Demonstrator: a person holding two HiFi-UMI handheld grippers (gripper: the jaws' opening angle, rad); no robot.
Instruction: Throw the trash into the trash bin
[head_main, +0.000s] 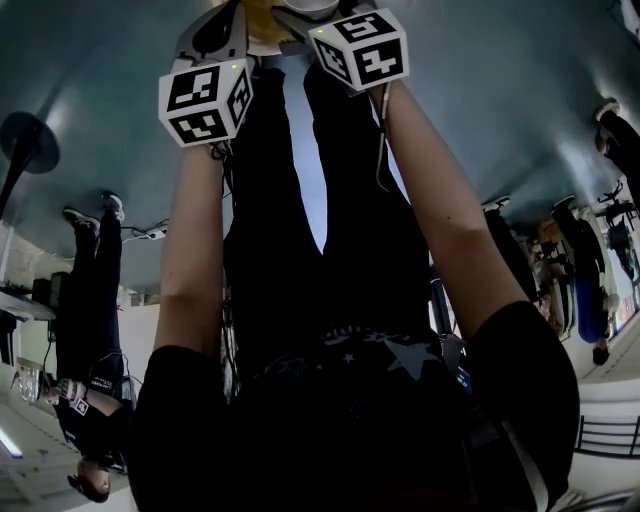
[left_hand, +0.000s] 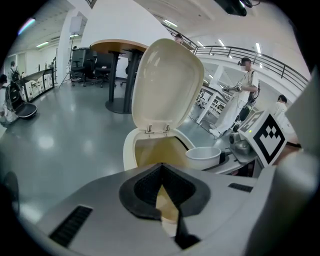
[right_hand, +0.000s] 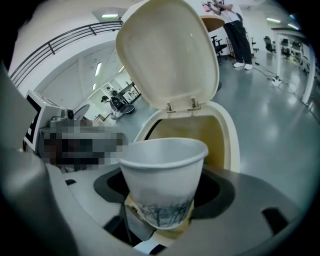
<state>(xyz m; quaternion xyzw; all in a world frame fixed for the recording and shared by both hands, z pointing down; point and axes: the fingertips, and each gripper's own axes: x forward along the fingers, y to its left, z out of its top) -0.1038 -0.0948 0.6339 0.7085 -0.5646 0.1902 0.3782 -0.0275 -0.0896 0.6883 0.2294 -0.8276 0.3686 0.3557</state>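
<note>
A cream trash bin (left_hand: 129, 146) stands on the floor with its lid (left_hand: 167, 85) raised and a yellowish bag lining it. My right gripper (right_hand: 162, 199) is shut on a white paper cup (right_hand: 162, 175) with a dark tree print near its base. It holds the cup upright just before the bin's open mouth (right_hand: 200, 131), under the lid (right_hand: 170, 55). The cup (left_hand: 204, 156) also shows at the right of the left gripper view. My left gripper (left_hand: 161, 169) points at the bin, its pads meeting at the tips with nothing between them. Both marker cubes (head_main: 205, 100) (head_main: 360, 48) show in the head view.
Shiny grey floor (left_hand: 55, 145) surrounds the bin. Behind it stands a round table (left_hand: 117, 47) on a dark pedestal, with office chairs (left_hand: 95, 65) farther back. A person in white (left_hand: 245, 95) stands at the right near a railing. Other people (head_main: 90, 330) stand around.
</note>
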